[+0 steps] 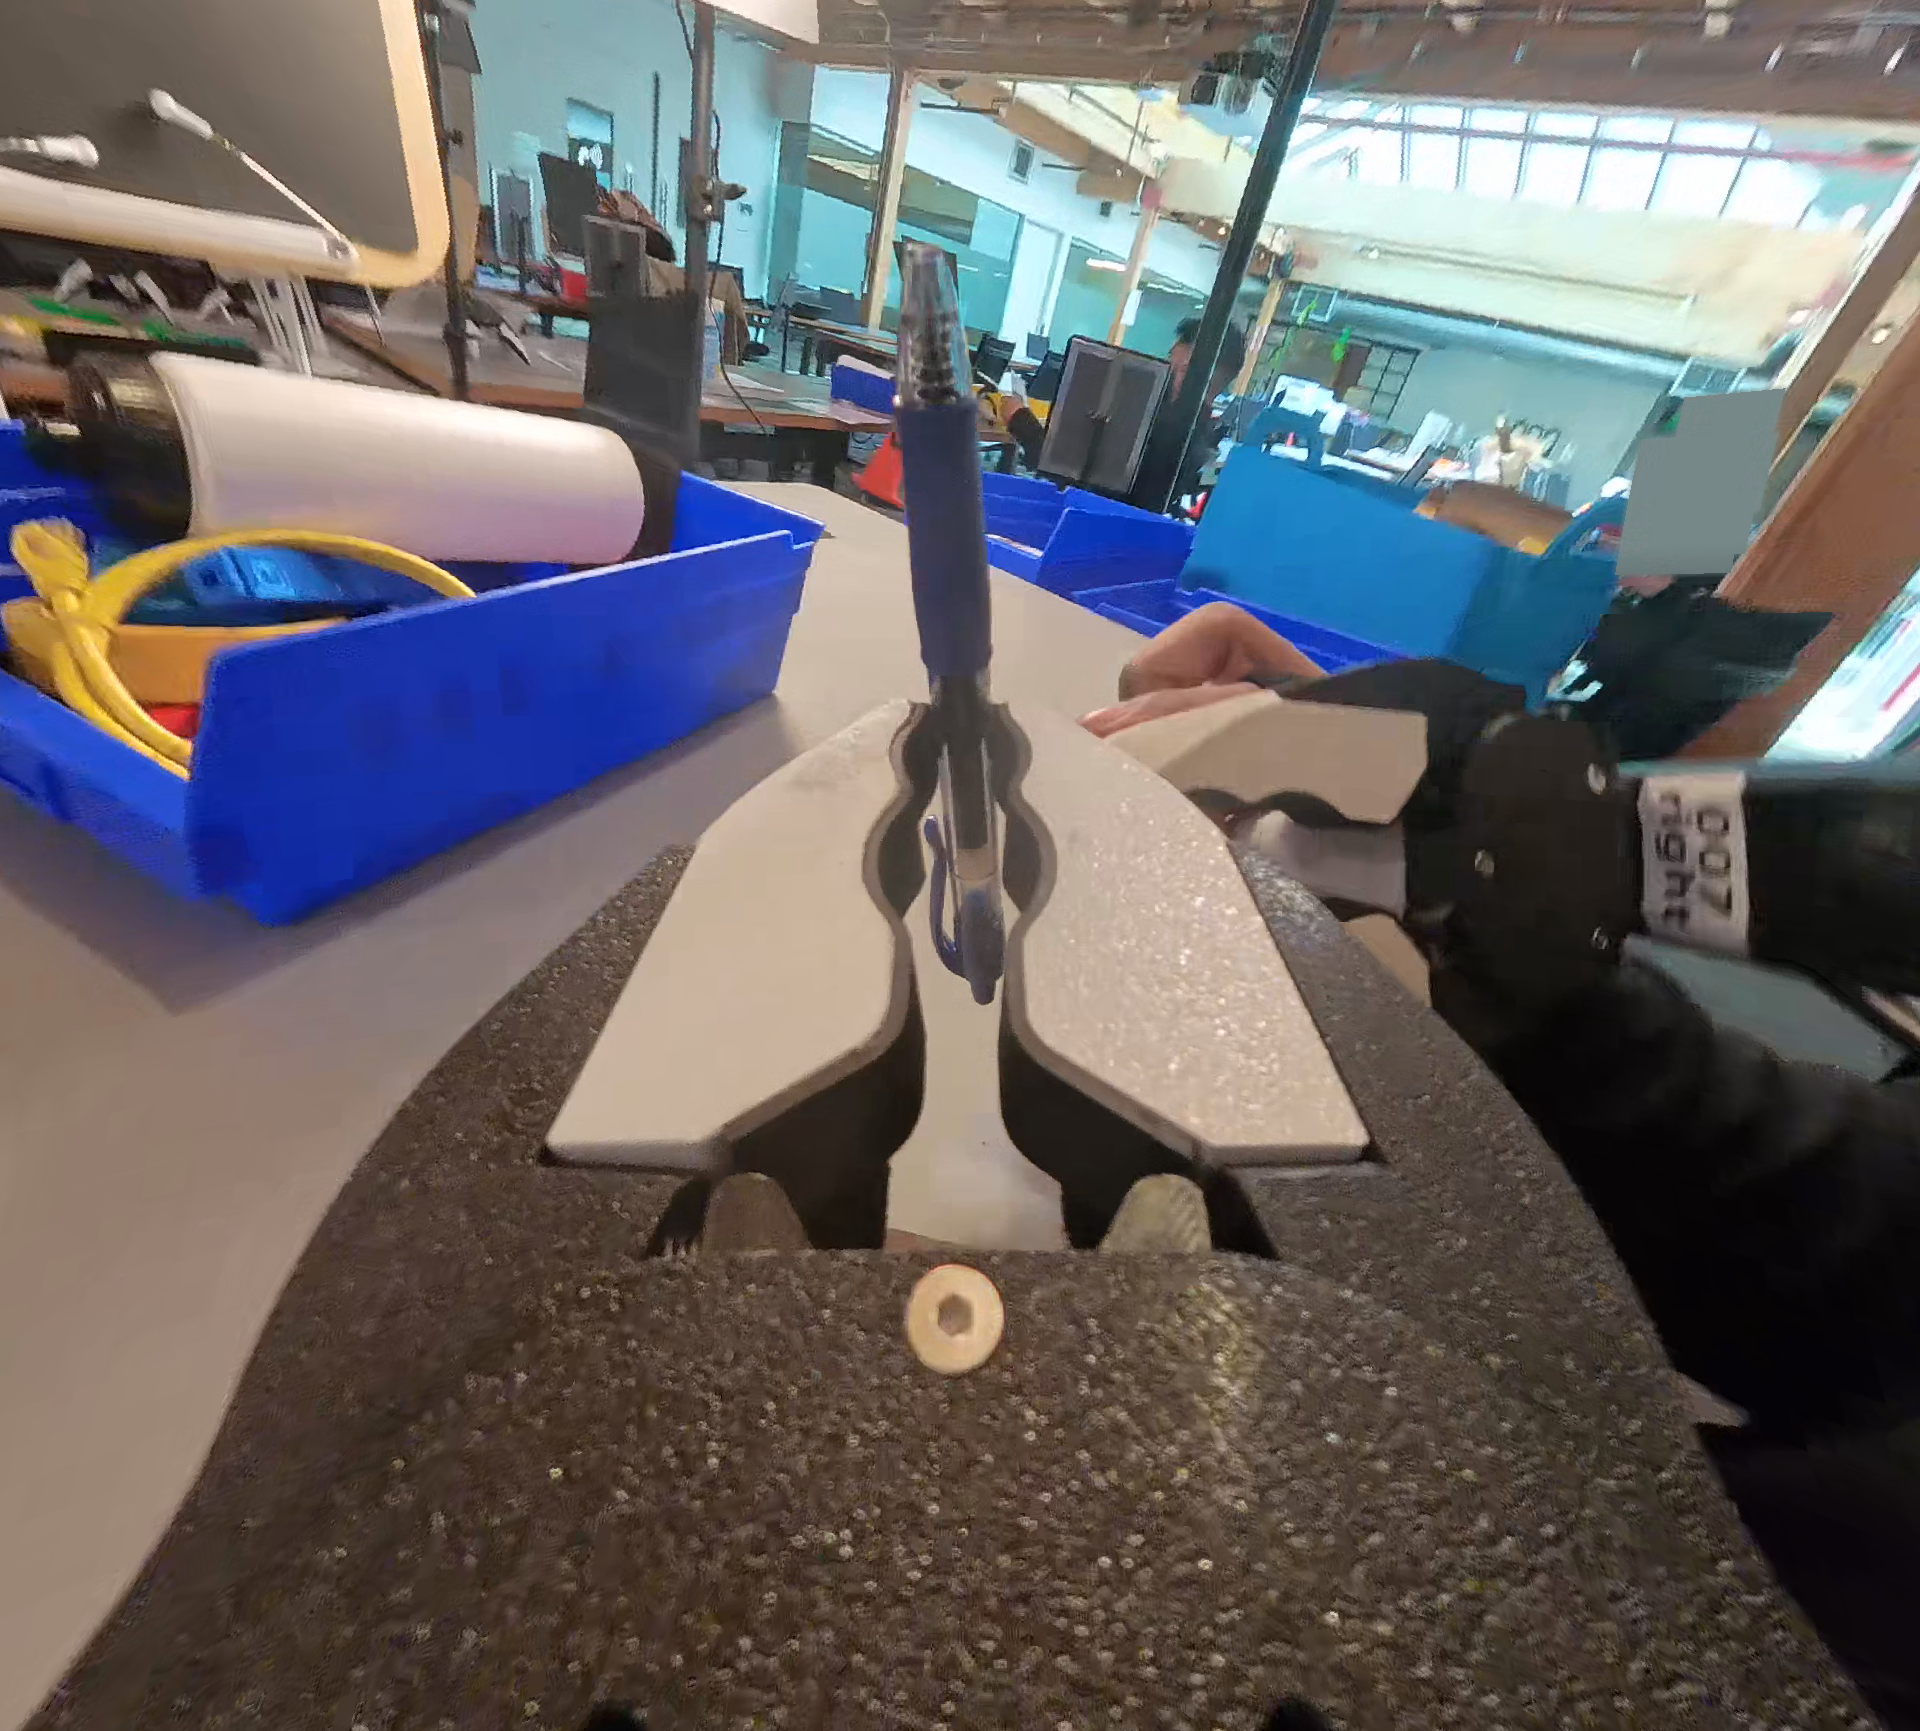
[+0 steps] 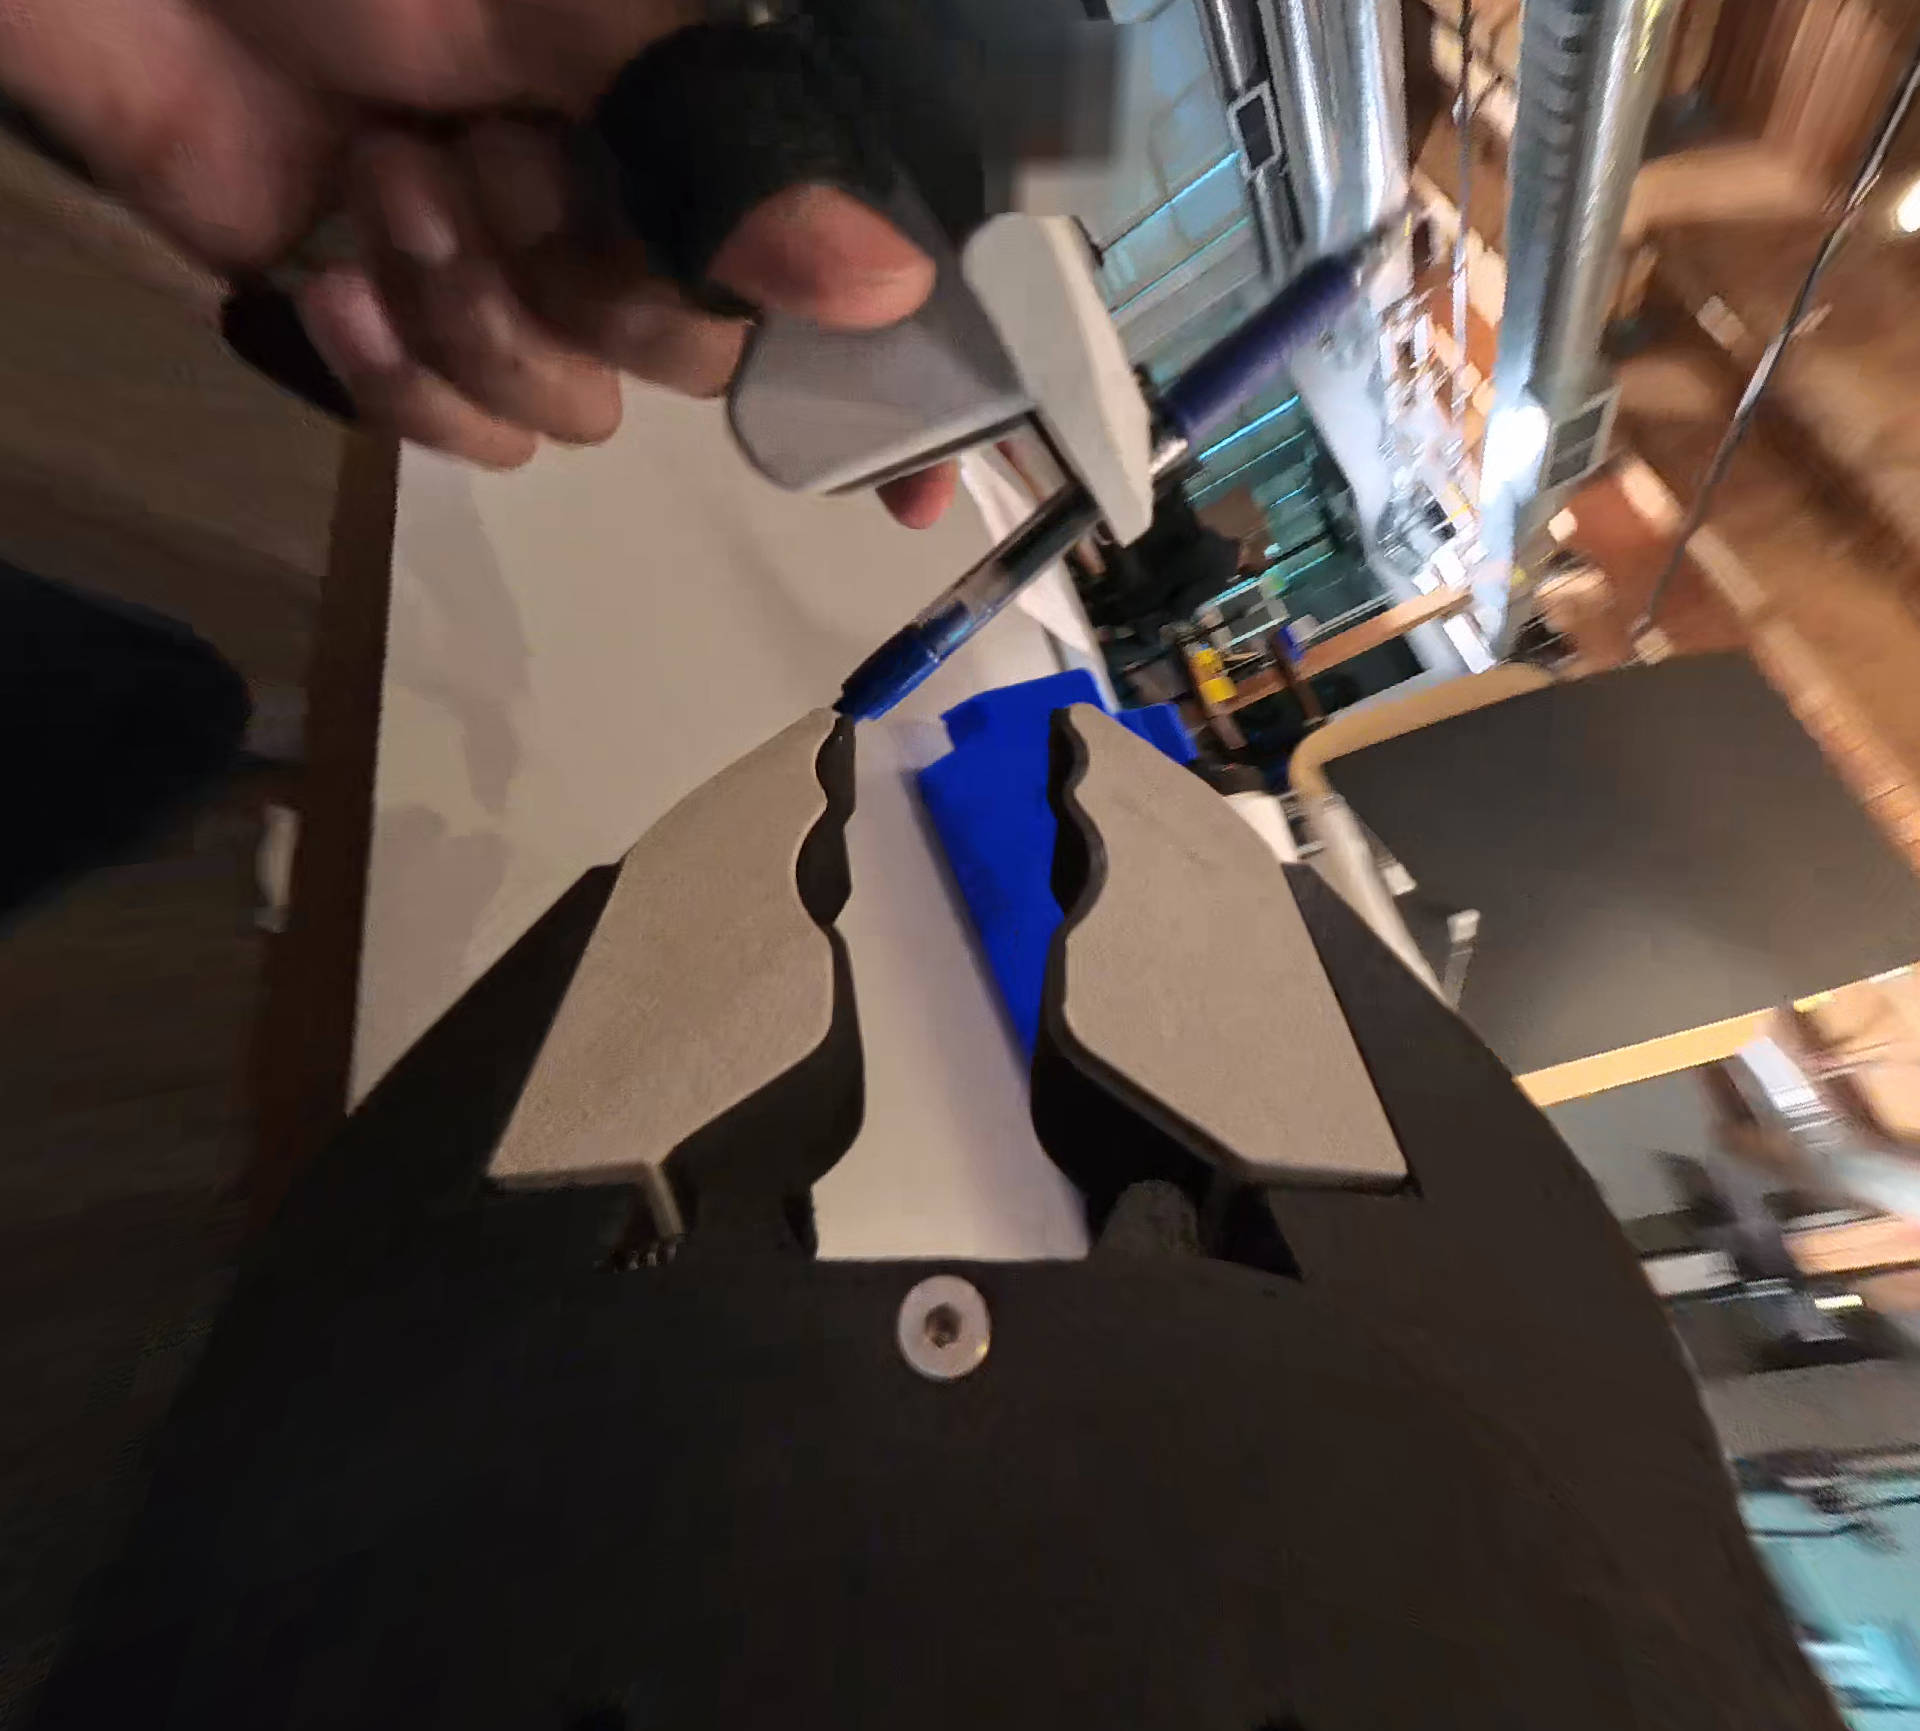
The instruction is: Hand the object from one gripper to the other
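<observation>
Clamping the pen (image 1: 956,788) upright mid-barrel, the left gripper (image 1: 956,725) holds it above the table (image 1: 312,1058). The right gripper (image 2: 951,736) gapes empty beside the cap end; misalignment could knock the pen loose.

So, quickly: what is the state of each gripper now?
Left gripper: shut on the blue pen.
Right gripper: open, holding nothing.

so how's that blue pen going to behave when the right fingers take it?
The pen looks rigid: straight while clamped in the left gripper. Its clear smooth barrel may slip; the blue rubber sleeve probably grips better. Round and thin, so it could pivot between the open right gripper's fingers.
</observation>
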`<state>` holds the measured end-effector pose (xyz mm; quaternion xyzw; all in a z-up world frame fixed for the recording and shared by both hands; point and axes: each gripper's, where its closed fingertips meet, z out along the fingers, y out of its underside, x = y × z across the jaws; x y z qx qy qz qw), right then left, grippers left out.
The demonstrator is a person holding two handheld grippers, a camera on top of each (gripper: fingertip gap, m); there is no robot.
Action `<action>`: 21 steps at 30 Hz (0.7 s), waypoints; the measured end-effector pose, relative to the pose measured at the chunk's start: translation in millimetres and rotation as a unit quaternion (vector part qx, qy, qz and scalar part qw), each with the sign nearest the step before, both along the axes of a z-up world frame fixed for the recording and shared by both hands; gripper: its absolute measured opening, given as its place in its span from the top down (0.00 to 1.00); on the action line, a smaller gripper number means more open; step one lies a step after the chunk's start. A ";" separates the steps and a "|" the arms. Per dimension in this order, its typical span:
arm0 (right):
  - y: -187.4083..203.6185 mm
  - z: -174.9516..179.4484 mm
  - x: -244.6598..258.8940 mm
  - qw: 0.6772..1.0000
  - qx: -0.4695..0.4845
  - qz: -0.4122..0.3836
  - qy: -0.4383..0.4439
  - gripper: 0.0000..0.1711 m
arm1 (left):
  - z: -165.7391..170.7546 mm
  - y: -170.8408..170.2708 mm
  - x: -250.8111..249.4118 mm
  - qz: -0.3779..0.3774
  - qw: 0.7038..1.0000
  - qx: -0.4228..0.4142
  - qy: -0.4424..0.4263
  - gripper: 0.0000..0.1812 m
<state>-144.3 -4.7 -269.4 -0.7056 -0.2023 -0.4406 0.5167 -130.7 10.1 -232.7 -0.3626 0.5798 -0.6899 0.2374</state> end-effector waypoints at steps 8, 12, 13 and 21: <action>1.9 -4.6 5.9 0.954 -0.019 -0.059 -0.293 0.65 | 2.1 -1.1 -4.8 -0.081 0.982 -0.142 0.090 0.94; 3.8 3.4 -5.8 0.938 0.029 -0.048 -0.343 0.64 | -4.2 -12.7 -8.3 -0.160 0.949 -0.223 0.156 0.94; 5.0 5.6 -10.1 0.937 0.037 -0.041 -0.346 0.65 | -5.8 -16.8 -9.9 -0.180 0.939 -0.237 0.170 0.94; 8.6 3.6 -17.1 0.943 0.040 -0.028 -0.328 0.91 | -17.1 -24.7 -5.8 -0.203 0.926 -0.255 0.192 0.94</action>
